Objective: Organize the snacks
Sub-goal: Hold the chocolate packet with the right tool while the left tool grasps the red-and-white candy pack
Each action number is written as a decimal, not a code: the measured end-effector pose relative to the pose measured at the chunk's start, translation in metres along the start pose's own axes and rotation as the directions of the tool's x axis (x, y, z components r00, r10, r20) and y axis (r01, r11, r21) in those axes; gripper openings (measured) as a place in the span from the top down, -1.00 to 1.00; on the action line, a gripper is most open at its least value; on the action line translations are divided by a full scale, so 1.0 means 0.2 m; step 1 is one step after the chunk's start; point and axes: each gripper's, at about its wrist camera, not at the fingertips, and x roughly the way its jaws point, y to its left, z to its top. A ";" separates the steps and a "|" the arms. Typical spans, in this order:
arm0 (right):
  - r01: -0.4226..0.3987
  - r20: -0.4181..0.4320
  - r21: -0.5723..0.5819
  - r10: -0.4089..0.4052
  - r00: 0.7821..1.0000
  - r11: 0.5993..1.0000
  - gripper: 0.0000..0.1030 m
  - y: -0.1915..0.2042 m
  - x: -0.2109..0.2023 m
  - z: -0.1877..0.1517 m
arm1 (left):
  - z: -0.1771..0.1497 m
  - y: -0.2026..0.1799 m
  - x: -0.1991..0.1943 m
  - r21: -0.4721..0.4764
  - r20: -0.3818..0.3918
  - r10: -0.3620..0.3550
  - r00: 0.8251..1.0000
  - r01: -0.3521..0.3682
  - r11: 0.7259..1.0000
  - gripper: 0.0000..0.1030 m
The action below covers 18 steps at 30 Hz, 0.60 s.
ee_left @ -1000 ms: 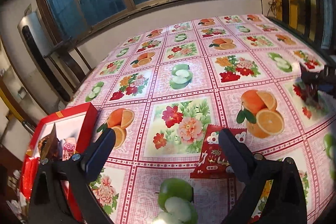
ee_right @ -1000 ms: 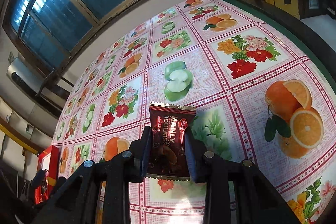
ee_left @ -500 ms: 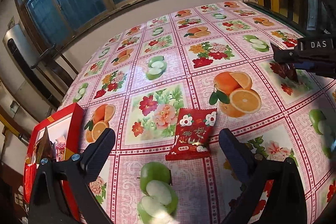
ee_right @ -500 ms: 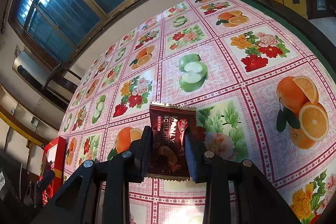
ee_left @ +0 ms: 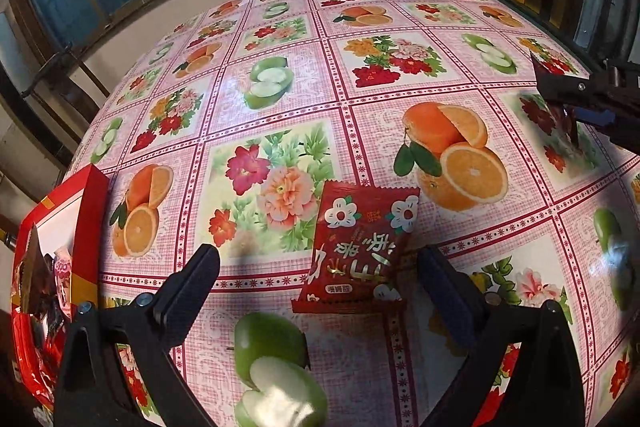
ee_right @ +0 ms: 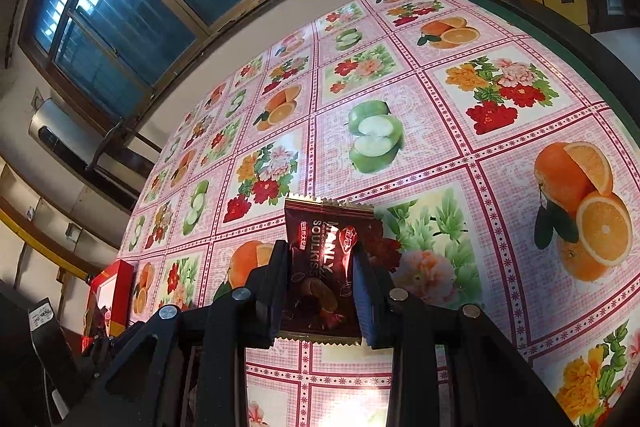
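Observation:
A red snack packet (ee_left: 358,247) with white flowers lies flat on the tablecloth, just ahead of my left gripper (ee_left: 320,275), which is open and empty with the packet between its fingers' line. My right gripper (ee_right: 320,267) is shut on a dark brown snack packet (ee_right: 322,263) and holds it above the table. That gripper also shows at the right edge of the left wrist view (ee_left: 588,95). A red open box (ee_left: 60,227) with several snacks inside stands at the table's left edge; it also shows in the right wrist view (ee_right: 112,291).
The table has a pink fruit-and-flower tablecloth (ee_left: 360,67). A window and wall lie beyond its far edge. The table's dark right edge (ee_right: 560,39) runs along the right side.
My left gripper has moved closer to the red packet, which now sits between the finger lines. My right gripper has carried the brown packet leftward, toward the red box.

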 end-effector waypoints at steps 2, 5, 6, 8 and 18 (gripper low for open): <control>0.000 -0.001 -0.003 0.000 1.000 1.000 0.38 0.00 0.00 0.00 | 0.00 0.02 0.01 -0.015 -0.004 -0.009 1.000 0.009 1.000 -0.92; -0.002 -0.009 -0.008 0.002 1.000 1.000 0.38 0.01 0.01 0.00 | 0.01 0.05 0.02 -0.039 -0.008 -0.038 0.999 0.038 0.999 -0.81; -0.001 -0.010 -0.007 0.001 1.000 1.000 0.38 0.01 0.01 -0.01 | 0.00 0.06 0.02 -0.050 -0.007 -0.050 0.999 0.050 0.998 -0.76; -0.002 -0.011 -0.004 0.002 1.000 1.000 0.38 0.01 0.01 -0.01 | 0.00 0.08 0.02 -0.074 -0.008 -0.094 0.996 0.093 0.993 -0.54; -0.008 -0.015 -0.006 0.008 1.000 1.000 0.38 0.01 0.01 -0.01 | -0.03 0.08 -0.01 -0.122 0.026 -0.138 0.990 0.140 0.983 0.18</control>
